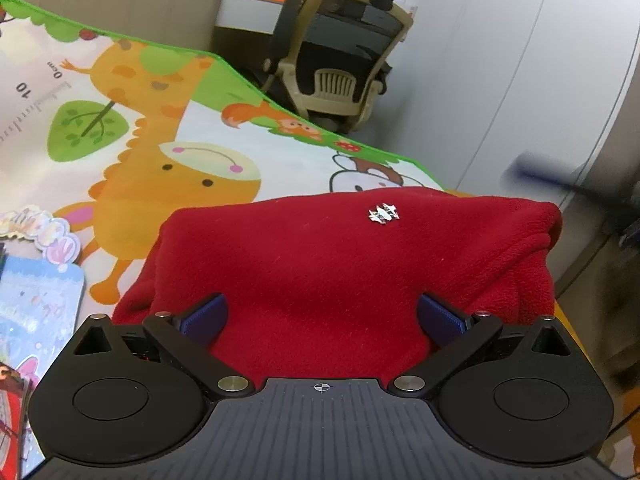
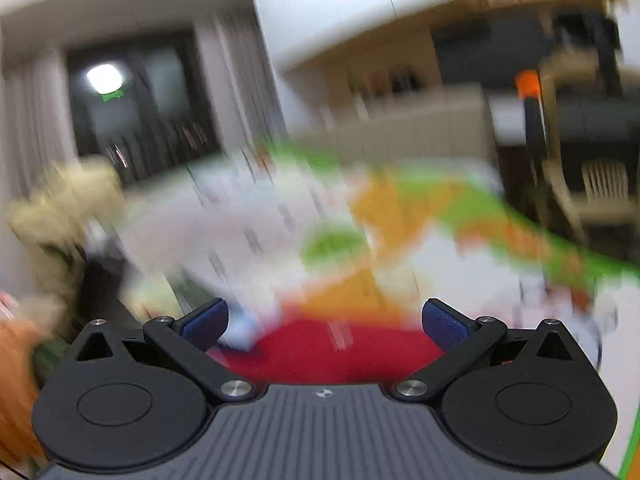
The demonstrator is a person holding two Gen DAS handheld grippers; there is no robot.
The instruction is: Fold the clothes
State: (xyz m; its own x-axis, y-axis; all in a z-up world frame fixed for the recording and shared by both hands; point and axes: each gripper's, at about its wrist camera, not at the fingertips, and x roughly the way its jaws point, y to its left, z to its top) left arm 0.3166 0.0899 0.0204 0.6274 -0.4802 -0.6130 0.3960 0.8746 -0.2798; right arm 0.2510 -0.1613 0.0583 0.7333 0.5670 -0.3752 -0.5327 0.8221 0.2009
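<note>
Spread flat as a work surface: cartoon play mat (image 1: 168,168), far past both jaws. Folded into a compact bundle, red fleece garment (image 1: 340,272), lying between and just beyond left gripper (image 1: 322,318) jaws, spread wide, gripping nothing. Likewise agape over red cloth: right gripper (image 2: 324,322), view blurred.

black claw (image 1: 322,318) bodies, blue ribbed pads (image 1: 204,318), silver screws.

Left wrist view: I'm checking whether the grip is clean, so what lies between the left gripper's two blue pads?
Only the red fleece garment lies between the pads of the left gripper. Its jaws stand wide open over the cloth; the left wrist view shows this.
</note>
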